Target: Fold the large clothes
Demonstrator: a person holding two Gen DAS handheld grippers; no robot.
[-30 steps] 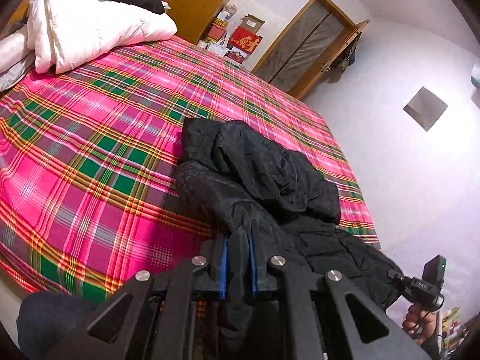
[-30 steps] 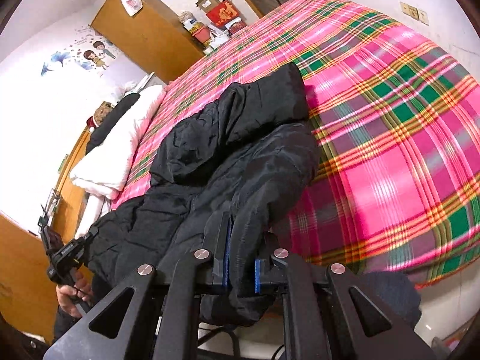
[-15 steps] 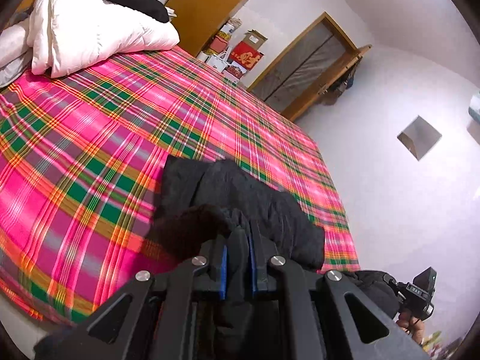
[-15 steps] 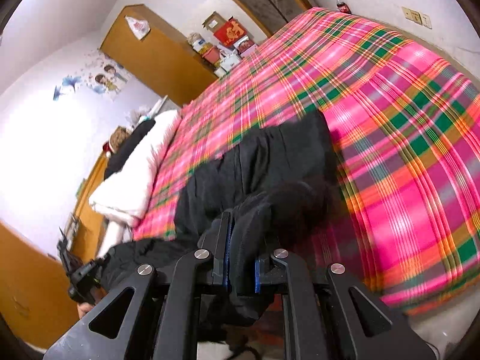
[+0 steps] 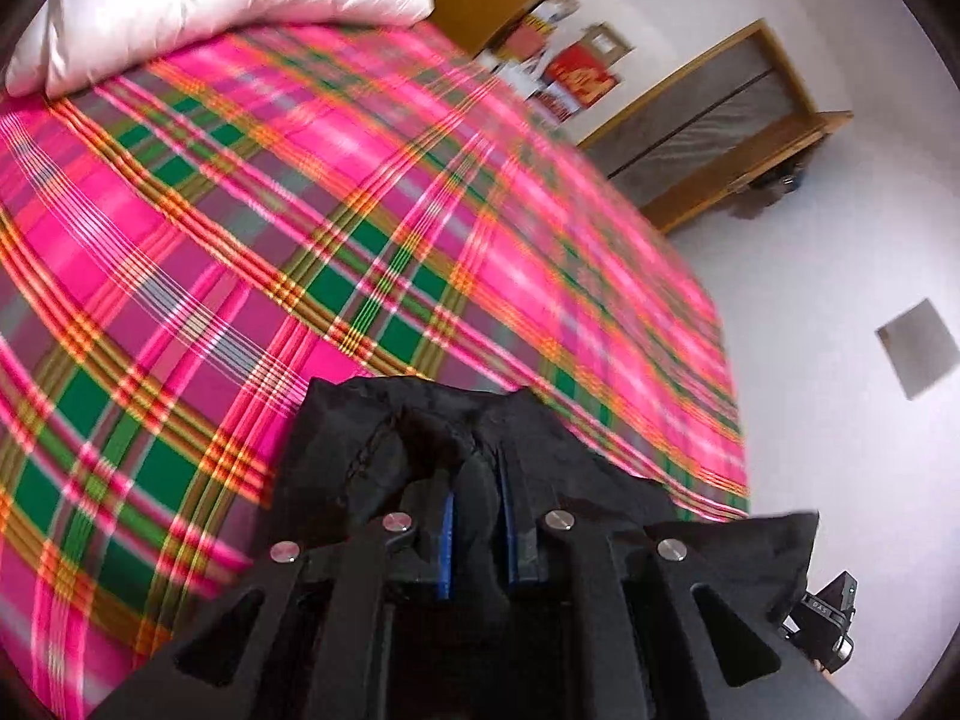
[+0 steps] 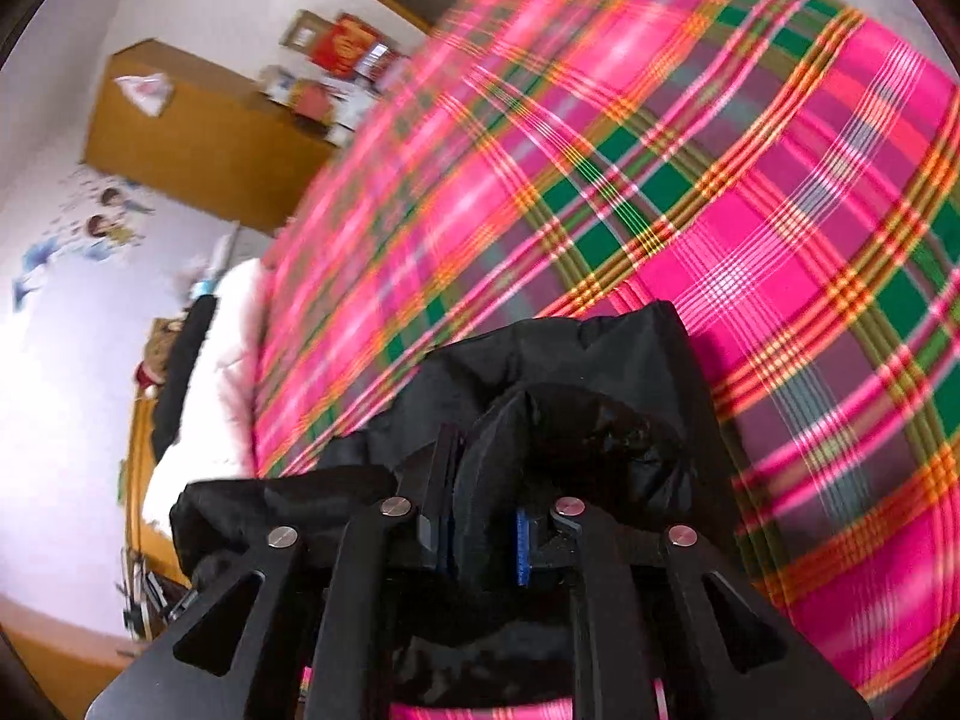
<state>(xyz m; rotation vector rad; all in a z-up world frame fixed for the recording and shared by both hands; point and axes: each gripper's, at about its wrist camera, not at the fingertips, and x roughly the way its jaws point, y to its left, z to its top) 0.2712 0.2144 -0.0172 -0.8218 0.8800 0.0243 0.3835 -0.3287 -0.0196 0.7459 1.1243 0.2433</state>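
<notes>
A black padded jacket (image 5: pixel 384 450) hangs bunched over the pink, green and orange plaid bed (image 5: pixel 210 252). My left gripper (image 5: pixel 477 516) is shut on a fold of the jacket, its blue pads pinching the cloth. In the right wrist view the jacket (image 6: pixel 600 372) bulges above the bed (image 6: pixel 750 210). My right gripper (image 6: pixel 483 534) is shut on another fold of it. The other gripper shows at the lower right of the left wrist view (image 5: pixel 825 621). Most of the jacket is hidden under the gripper bodies.
A white duvet (image 5: pixel 210 6) lies at the head of the bed, also in the right wrist view (image 6: pixel 204 396). A wooden wardrobe (image 6: pixel 198 138) and a wooden door (image 5: pixel 714 120) stand by the white walls. Red boxes (image 5: pixel 576 72) sit beyond the bed.
Both grippers have lifted and carried the jacket forward over the bed, so less of it lies spread on the sheet. The views are blurred from the motion. Both stay shut on the cloth.
</notes>
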